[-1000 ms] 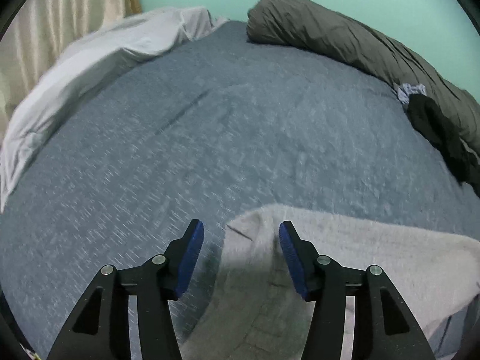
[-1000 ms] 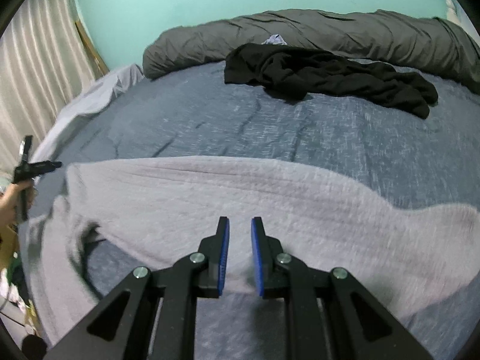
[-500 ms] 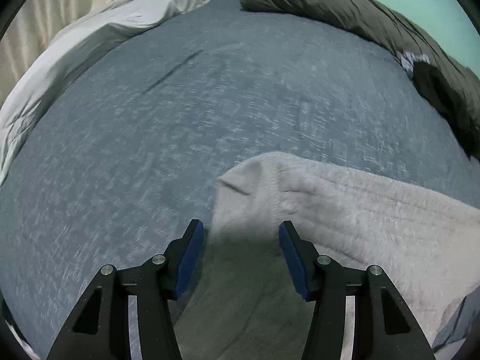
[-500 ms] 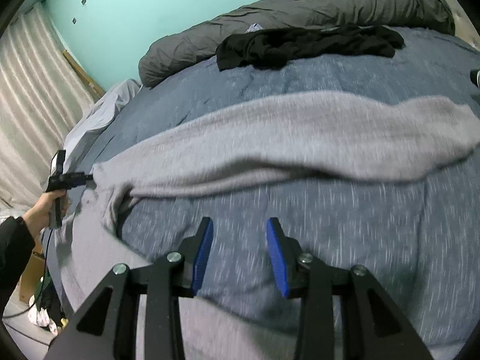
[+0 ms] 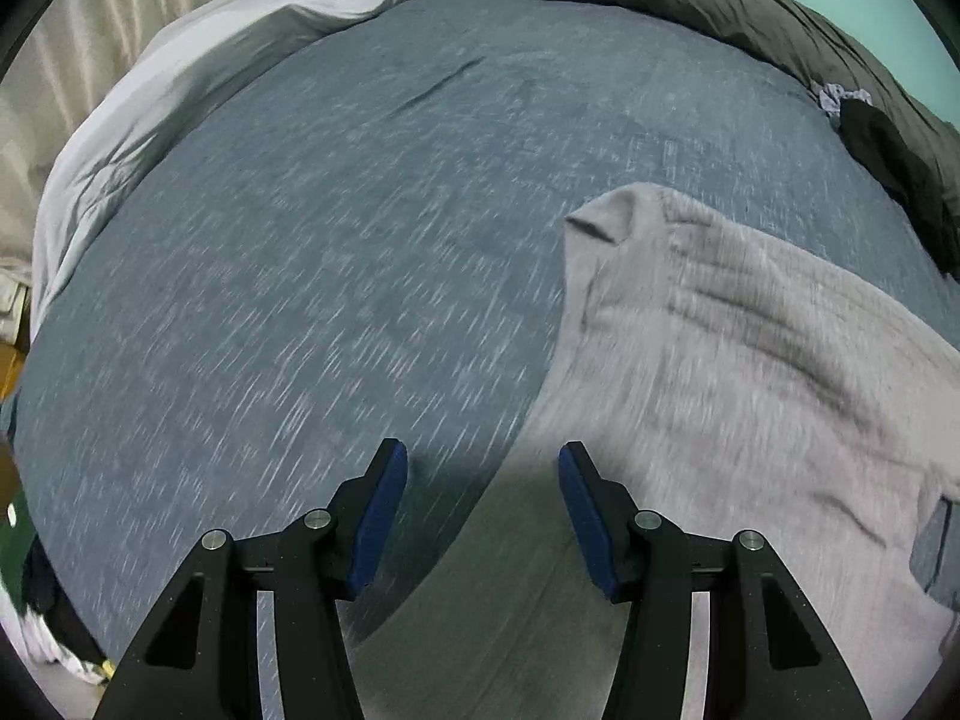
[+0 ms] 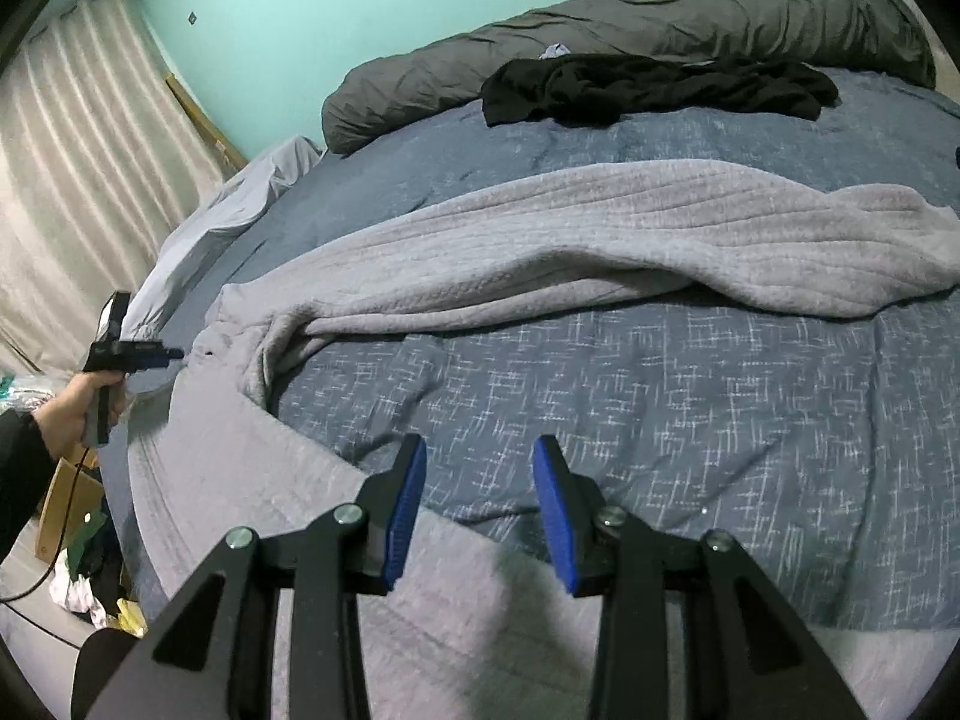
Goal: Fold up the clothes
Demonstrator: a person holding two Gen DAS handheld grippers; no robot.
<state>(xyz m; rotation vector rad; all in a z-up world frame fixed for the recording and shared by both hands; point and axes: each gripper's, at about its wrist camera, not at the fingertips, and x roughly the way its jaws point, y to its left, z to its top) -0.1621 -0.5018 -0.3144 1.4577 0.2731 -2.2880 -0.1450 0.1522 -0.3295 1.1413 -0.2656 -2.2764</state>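
A long grey knit garment [image 6: 600, 240] lies spread across the blue bedspread [image 6: 660, 408], one band far and one near the front edge. In the left wrist view its corner [image 5: 720, 360] lies ahead and to the right. My left gripper [image 5: 480, 501] is open and empty, hovering over the garment's near edge; it also shows at the far left of the right wrist view [image 6: 135, 354]. My right gripper [image 6: 479, 495] is open and empty above the garment's near band.
A black garment [image 6: 654, 90] and a dark grey rolled duvet [image 6: 660, 30] lie at the far side of the bed. A light grey sheet [image 5: 210, 72] hangs at the left edge beside curtains [image 6: 72, 180]. Clutter lies on the floor [image 6: 90, 588].
The right gripper opened, let go of the grey garment and pulled back. The left gripper drifted left and back, so the garment's corner now lies further to its right.
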